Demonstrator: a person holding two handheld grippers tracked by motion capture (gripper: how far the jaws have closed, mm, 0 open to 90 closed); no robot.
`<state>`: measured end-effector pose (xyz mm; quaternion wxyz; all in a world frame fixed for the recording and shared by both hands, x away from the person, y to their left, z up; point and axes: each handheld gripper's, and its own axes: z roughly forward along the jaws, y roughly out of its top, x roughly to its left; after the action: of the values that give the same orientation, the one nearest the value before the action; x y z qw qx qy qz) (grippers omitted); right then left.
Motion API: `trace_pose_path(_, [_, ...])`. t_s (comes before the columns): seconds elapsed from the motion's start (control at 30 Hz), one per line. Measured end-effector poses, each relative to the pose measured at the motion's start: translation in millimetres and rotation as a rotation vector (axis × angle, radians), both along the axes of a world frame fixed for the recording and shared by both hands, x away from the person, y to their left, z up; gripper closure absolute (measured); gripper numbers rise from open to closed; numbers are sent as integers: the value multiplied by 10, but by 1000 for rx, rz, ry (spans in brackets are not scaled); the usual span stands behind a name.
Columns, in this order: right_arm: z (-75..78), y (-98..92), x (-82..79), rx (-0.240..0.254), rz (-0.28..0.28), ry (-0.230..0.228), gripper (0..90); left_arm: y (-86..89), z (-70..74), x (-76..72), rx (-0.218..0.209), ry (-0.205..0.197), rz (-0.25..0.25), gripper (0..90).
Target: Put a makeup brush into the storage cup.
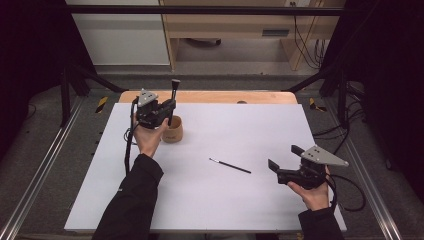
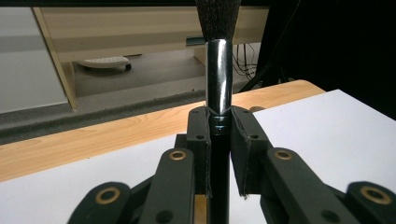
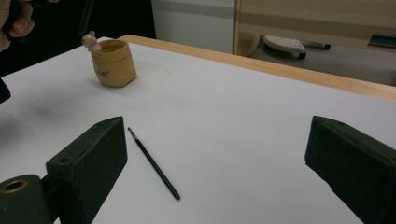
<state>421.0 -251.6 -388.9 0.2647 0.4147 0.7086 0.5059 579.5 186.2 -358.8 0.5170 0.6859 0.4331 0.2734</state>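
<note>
A white sheet covers the wooden tabletop (image 1: 210, 96). The left tool (image 1: 172, 100) is clamped on a thick brush (image 2: 218, 70), holding it upright with the bristles at the top, directly above the tan pot (image 1: 174, 131) at the left of the sheet. The right tool (image 1: 284, 157) is spread wide with nothing between its jaws, resting low at the right. A thin brush (image 1: 230, 165) lies flat between pot and right tool, apart from both.

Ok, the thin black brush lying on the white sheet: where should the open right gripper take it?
Grip the thin brush near mid-handle, coming straight down with the right gripper and its jaws set across the shaft. It lies flat and alone on the white sheet, slender and even, so a centred pinch probably keeps it from tipping.
</note>
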Motion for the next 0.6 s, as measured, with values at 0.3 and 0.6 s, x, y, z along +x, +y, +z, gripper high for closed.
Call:
trace_pose_path(0.3, [-1, 3, 0, 3, 2, 2, 60, -30, 37, 88, 17, 2, 18, 781])
trace_pose_path(0.6, [13, 1, -5, 12, -1, 0, 60, -81, -30, 185, 35, 2, 33, 781])
